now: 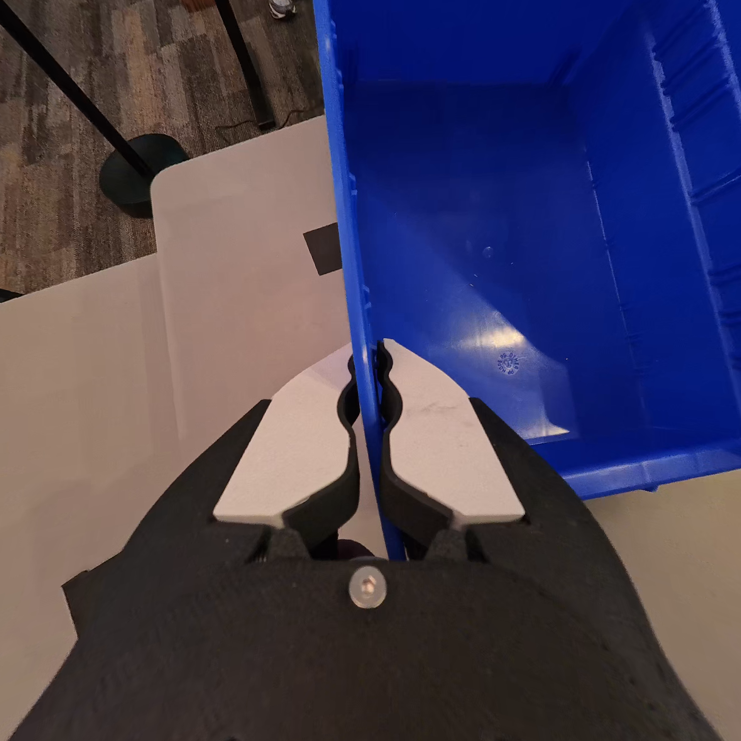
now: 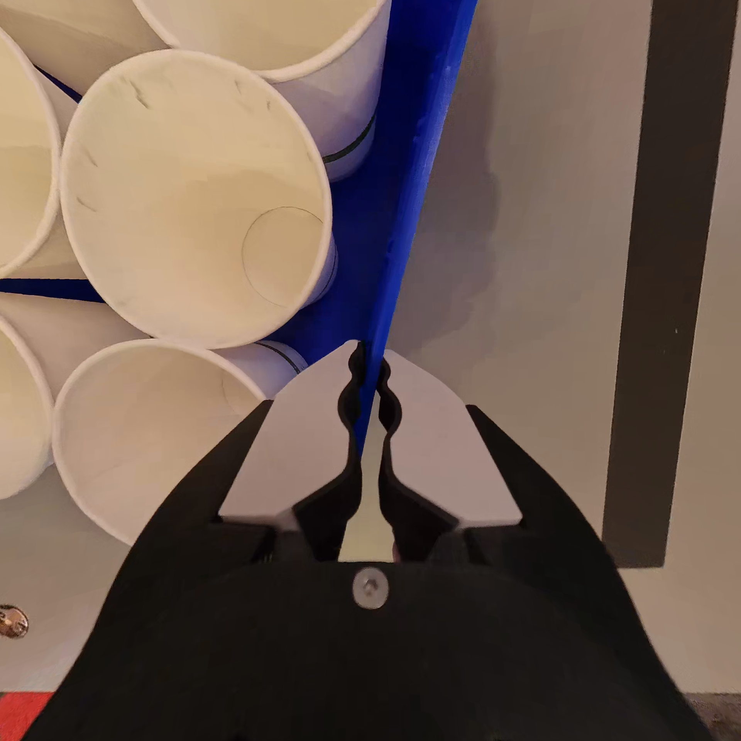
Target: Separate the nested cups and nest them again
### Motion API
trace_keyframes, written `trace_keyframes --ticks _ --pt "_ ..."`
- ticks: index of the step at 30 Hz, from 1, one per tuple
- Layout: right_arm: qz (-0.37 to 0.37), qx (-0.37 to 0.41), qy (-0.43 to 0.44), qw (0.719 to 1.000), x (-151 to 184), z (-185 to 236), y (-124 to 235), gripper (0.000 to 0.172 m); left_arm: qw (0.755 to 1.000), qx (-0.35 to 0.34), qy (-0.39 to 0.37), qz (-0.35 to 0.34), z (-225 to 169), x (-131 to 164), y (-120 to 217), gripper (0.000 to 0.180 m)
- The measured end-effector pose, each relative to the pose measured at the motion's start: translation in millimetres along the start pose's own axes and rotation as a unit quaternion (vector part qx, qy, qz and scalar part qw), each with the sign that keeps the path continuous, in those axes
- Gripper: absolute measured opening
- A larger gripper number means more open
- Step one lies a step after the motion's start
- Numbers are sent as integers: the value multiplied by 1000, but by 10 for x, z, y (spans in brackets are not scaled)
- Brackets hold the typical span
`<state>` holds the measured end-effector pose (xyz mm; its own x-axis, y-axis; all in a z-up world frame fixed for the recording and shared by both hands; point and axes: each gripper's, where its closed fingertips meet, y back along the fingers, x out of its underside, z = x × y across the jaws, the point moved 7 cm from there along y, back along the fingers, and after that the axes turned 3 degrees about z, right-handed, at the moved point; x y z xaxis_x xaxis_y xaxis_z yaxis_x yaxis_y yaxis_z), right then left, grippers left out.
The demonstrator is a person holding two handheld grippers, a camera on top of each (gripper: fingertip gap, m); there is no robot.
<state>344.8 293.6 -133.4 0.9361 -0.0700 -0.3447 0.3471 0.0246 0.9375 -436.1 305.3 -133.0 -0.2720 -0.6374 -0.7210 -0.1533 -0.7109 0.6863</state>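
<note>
In the left wrist view, my left gripper [image 1: 371,353] is shut on the left side wall [image 1: 353,260] of a blue plastic bin [image 1: 501,240]. Both pads press on the thin wall, and the part of the bin's inside that shows holds nothing. In the right wrist view, my right gripper [image 2: 371,357] is shut on the right side wall [image 2: 405,192] of a blue bin. Several white paper cups lie just left of that wall with their open mouths towards the camera: one large cup [image 2: 192,192], one below it [image 2: 140,421] and one above it [image 2: 280,32]. Neither gripper holds a cup.
The bin stands on a white table [image 1: 220,300] marked with a black tape square [image 1: 322,248]. Beyond the table's edge are carpet and a black stand base [image 1: 140,172]. In the right wrist view a dark strip [image 2: 661,280] runs along the table to the right of the wall. Tip to tip, the grippers are about 75 cm apart.
</note>
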Motion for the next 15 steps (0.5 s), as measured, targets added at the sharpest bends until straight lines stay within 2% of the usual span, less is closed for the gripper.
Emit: trace_keyframes --ticks 9,15 --pt "15 -22 69 997 -332 100 -119 5 1000 -5 9 -12 35 -12 7 5" --pt "20 -29 85 996 -343 201 -124 5 1000 -6 9 -7 34 -3 -18 5"
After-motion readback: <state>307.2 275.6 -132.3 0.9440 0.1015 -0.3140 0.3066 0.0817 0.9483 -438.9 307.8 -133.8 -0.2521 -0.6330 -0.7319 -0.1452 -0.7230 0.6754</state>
